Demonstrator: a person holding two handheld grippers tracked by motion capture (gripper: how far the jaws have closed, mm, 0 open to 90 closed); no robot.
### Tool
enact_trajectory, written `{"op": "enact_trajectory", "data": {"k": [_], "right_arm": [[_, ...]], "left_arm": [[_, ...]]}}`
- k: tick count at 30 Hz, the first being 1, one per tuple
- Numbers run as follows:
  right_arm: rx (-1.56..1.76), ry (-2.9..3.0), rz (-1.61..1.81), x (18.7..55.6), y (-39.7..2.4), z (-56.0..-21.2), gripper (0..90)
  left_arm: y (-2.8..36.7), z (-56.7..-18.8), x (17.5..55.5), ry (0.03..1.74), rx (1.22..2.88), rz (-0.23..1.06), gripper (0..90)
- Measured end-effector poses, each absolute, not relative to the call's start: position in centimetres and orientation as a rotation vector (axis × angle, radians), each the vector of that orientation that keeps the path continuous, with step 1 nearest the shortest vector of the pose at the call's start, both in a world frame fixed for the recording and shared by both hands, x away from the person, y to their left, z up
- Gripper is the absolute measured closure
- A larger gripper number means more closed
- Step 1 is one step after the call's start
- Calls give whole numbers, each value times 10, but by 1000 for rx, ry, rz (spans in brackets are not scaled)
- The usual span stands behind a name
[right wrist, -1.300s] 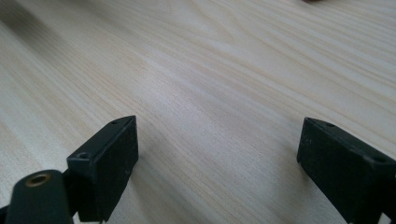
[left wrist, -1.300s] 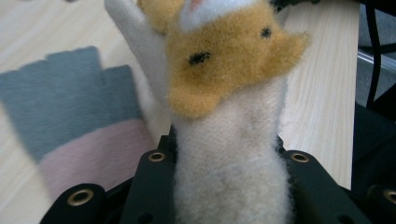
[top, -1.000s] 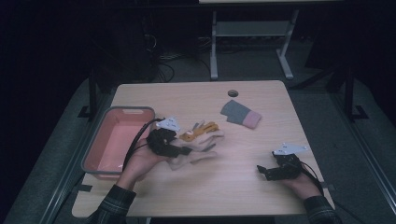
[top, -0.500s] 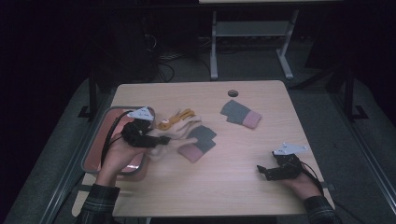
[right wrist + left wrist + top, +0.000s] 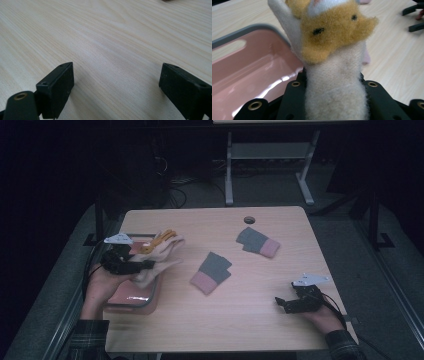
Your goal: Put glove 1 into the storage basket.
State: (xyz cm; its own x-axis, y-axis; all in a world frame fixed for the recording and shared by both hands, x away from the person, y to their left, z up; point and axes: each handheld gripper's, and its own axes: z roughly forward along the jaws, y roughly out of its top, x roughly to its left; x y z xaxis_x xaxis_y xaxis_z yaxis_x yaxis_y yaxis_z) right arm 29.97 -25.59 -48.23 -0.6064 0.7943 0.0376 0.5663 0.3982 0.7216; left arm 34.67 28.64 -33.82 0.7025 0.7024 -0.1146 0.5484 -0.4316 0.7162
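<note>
plush glove (image 5: 334, 75), pinched at its cuff between the jaws of the left hand-held gripper (image 5: 131, 265) over the near rim of the pink bin (image 5: 131, 301), may snag on that rim or fall onto the bench (image 5: 240, 320), while the right hand-held gripper (image 5: 286, 303) rests spread, nothing between its jaws.

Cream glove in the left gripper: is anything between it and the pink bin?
Nothing visible. The left gripper holds the cream glove over the pink bin near its right rim, and the bin's visible inside looks bare.
</note>
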Motion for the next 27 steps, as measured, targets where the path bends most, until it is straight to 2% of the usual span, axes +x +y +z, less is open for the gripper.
{"op": "enact_trajectory", "data": {"k": [16,27], "right_arm": [[1182,2349,1028,300,-256,-482,123],[1180,2349,1029,300,-256,-482,123]], "left_arm": [[335,-356,351,1142,2090,337,669],[343,-378,362,1240,2102,342,668]]}}
